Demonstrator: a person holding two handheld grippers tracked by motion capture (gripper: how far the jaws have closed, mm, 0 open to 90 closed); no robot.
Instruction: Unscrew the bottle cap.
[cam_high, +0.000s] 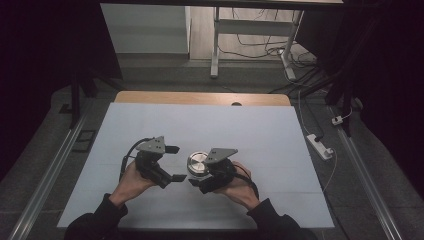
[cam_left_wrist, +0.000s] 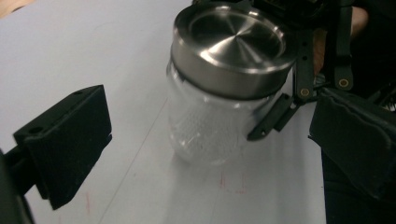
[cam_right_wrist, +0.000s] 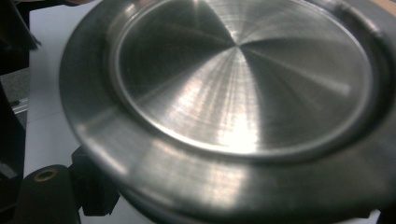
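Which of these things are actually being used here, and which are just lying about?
In use: glass jar, its steel lid, right gripper at the jar, left gripper open beside it.
Lying about: power strip, cables, desk legs.

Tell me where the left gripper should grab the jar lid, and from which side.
Probably the lid's straight metal side band, coming from the jar's open side opposite the right gripper, which seems to hold the clear glass body below. The left gripper already faces it with jaws apart. The band is round and upright, so the pads should close level across its widest part; the top is dished and offers no hold.
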